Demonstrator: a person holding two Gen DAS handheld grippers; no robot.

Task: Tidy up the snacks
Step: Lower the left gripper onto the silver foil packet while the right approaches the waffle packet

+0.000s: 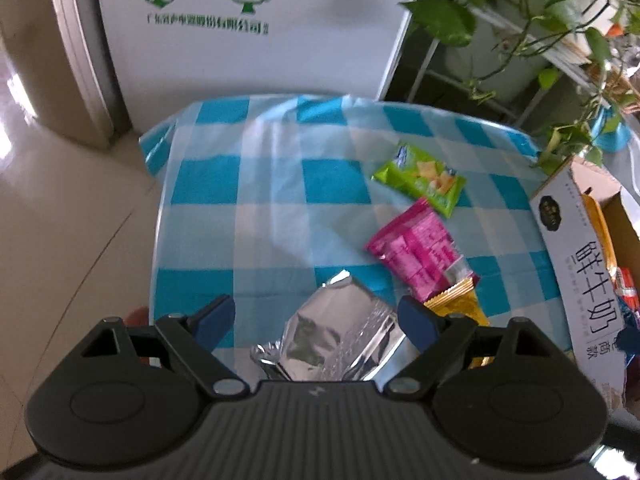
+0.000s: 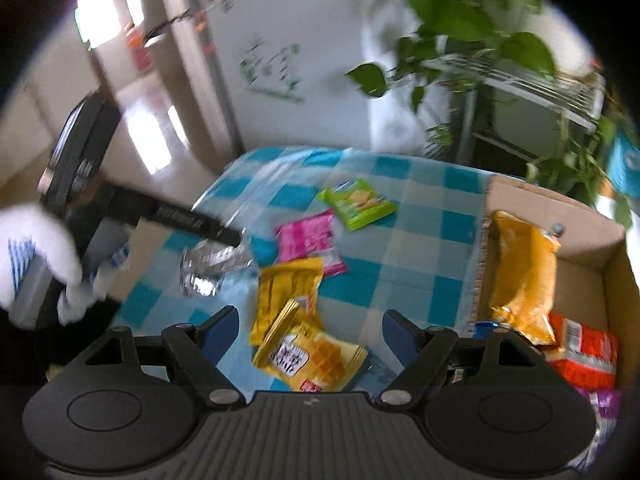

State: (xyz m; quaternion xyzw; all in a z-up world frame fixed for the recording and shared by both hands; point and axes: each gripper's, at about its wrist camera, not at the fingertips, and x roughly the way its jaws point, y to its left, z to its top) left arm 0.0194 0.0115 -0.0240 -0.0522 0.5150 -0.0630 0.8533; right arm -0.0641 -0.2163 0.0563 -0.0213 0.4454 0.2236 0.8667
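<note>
Left tool [image 1: 316, 322]: jaws apart, above the silver foil packet [image 1: 340, 336], which shows between them; contact cannot be told.
Right tool [image 2: 310, 334]: jaws apart, over two yellow packets [image 2: 296, 320] near the table's [image 1: 248, 184] front edge, nothing clamped.
Pink packet [image 1: 416, 256]: mid-table, just beside the yellow ones.
Green packet [image 1: 422, 178]: beyond the pink one, toward the far edge.
Cardboard box [image 2: 592, 232]: at the table's right edge, holding an orange bag [image 2: 524, 272] and red packs [image 2: 584, 352].
Gloved hand [image 2: 36, 248]: grips the left tool's handle.
</note>
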